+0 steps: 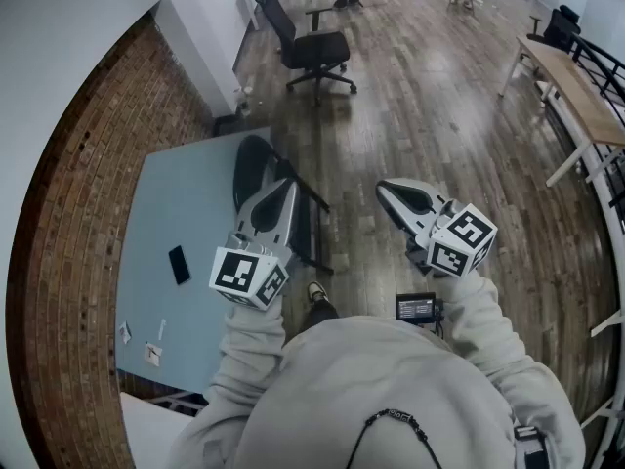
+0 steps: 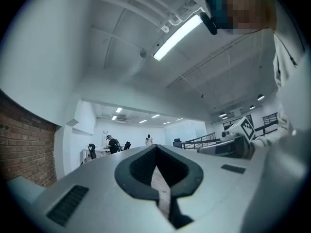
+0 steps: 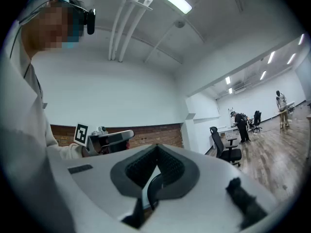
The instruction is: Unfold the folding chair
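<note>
- Table (image 1: 181, 198): pale blue, to the left of the left tool, with a brick wall on its far side. A black phone (image 1: 179, 264) lies flat on it, left of that tool's marker cube.
- Left tool (image 1: 282, 188): held level, pointing away from the person. Its own view (image 2: 156, 148) shows the jaws pressed together with nothing between them.
- Chair (image 1: 250, 164): black and folded flat, standing on the wood floor against the table's right edge. It is under and just ahead of the left tool's tip, and the tool hides part of it. I cannot tell whether the two touch.
- Right tool (image 1: 384, 191): also level, to the right of the chair and apart from it, over bare floor. Its own view (image 3: 156, 148) shows the jaws pressed together and empty.
- Office chair (image 1: 314, 49): black, on wheels, well ahead of both tools.
- Desk (image 1: 584, 106): wooden top on white legs, far to the right of the right tool.
</note>
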`<state>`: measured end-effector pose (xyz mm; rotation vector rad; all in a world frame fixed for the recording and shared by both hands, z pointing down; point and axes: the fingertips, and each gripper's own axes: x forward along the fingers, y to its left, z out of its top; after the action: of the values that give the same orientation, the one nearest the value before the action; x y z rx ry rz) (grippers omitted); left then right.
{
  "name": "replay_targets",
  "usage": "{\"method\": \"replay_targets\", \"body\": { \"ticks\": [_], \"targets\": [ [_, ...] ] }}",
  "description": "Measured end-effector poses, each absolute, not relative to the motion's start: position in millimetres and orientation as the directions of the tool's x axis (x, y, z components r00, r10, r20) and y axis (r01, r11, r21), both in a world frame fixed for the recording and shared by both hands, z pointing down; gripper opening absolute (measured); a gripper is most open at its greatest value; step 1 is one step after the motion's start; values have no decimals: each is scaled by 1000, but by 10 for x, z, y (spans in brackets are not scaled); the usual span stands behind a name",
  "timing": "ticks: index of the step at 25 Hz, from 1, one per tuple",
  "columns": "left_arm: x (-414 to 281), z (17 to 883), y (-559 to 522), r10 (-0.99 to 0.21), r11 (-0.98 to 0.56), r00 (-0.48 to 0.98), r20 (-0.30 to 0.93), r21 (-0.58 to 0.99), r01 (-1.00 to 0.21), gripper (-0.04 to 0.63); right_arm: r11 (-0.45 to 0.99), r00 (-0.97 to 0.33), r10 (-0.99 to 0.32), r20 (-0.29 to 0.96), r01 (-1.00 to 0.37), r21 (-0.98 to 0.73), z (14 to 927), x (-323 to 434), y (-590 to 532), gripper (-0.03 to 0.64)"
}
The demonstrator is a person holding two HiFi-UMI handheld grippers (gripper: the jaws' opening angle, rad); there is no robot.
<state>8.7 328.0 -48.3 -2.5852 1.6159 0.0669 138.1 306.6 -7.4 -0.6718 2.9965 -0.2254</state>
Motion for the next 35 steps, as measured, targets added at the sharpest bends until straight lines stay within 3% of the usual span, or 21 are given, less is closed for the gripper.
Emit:
{"method": "replay_targets", "body": {
  "ticks": [11, 20, 27, 35],
  "targets": [
    [-523, -403, 2362, -871, -470, 483, -88, -131, -873, 6, 868, -874, -485, -28, -477, -142, -215, 865, 2061, 8],
    [-1455, -15, 1361, -824, -565, 566, -41, -31, -825, 6, 821, -831, -556, -9, -548, -163, -176, -118, 1124, 8],
    [-1577, -48, 967, -808, -585, 586, -64, -42, -810, 6, 782, -791, -611, -26, -599, -173, -216, -113, 723, 8],
    [-1774, -204, 910, -828, -551, 553, -88, -50, -833, 6, 829, -834, -550, -47, -538, -155, -335, -274, 460, 8]
  ]
}}
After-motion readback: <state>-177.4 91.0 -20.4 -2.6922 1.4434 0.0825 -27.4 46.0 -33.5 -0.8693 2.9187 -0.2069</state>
